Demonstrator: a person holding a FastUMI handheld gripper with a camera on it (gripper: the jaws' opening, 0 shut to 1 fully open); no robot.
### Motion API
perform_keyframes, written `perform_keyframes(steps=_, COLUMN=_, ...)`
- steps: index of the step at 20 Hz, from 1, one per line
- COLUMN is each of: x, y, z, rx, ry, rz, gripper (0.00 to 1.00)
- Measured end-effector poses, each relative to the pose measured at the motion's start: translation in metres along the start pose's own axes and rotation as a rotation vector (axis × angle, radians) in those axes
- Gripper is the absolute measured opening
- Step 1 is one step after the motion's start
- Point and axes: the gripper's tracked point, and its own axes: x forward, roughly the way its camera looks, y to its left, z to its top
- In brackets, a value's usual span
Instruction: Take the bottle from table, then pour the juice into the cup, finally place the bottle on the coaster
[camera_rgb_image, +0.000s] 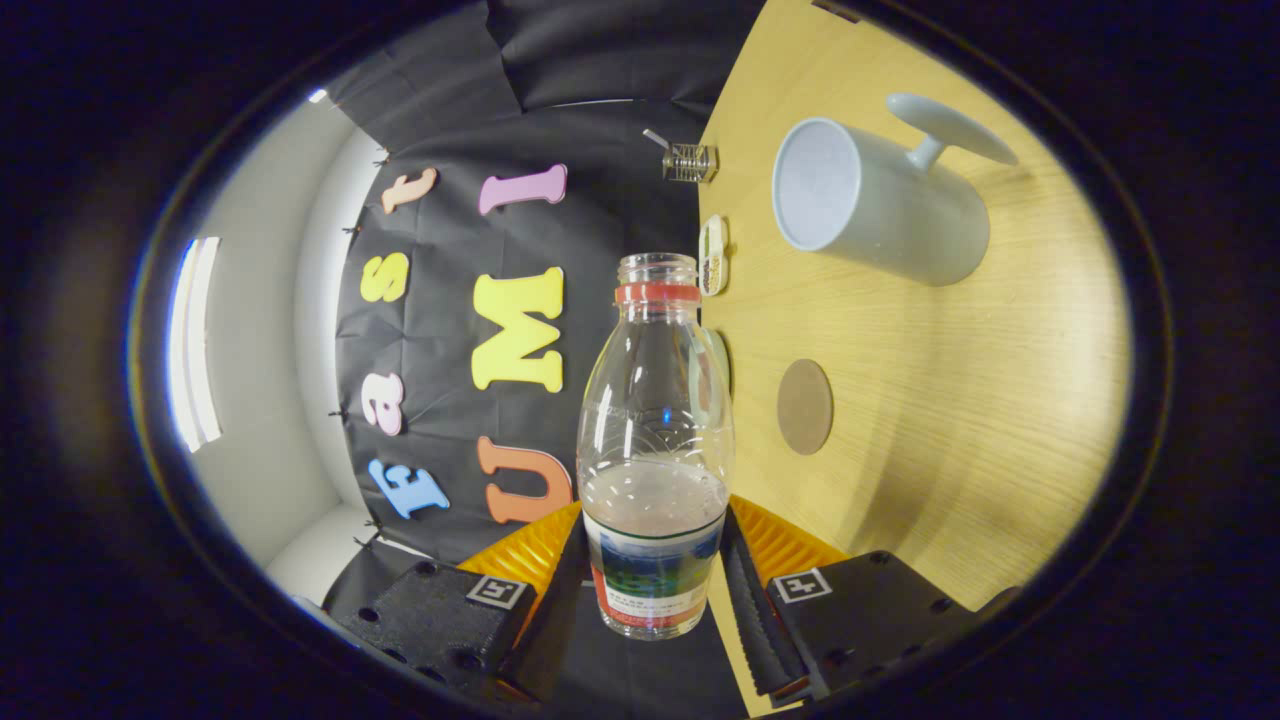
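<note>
Pale wood tabletop (950, 400) fills the scene from twelve round to five o'clock, tipped on its side, with black cloth wall and a white wall behind at nine. Dead centre, the clear plastic bottle (655, 440) sits in the gripper (652, 585), uncapped, red collar ring under its open mouth, a little liquid pooled in its lower part above the label. Both fingers press against the label end, one at seven o'clock, one at five, so the tongs are pinching the bottle. Up at one o'clock from the bottle's mouth, the white mug (880, 200) stands on the table, opening towards us, and looks empty. Round brown coaster (805, 406) lies bare at three o'clock, just beside the bottle's shoulder, well apart from the mug.
</note>
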Motion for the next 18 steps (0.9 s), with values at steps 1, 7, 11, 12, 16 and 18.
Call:
perform_keyframes(steps=1, x=0.000, y=0.000, z=0.000, rx=0.017, ry=-0.001, rz=0.006, gripper=0.74)
perform_keyframes(steps=7, x=-0.001, y=0.002, z=0.007, rx=0.064, ry=-0.026, rz=0.007, gripper=0.74)
perform_keyframes(steps=11, x=-0.002, y=0.004, z=0.013, rx=0.123, ry=-0.046, rz=0.015, gripper=0.75)
perform_keyframes(steps=12, x=-0.003, y=0.005, z=0.015, rx=0.133, ry=-0.049, rz=0.019, gripper=0.74)
perform_keyframes(steps=16, x=-0.001, y=0.006, z=0.020, rx=0.156, ry=-0.056, rz=0.012, gripper=0.74)
perform_keyframes(steps=18, x=0.006, y=0.012, z=0.022, rx=0.169, ry=-0.054, rz=0.013, gripper=0.74)
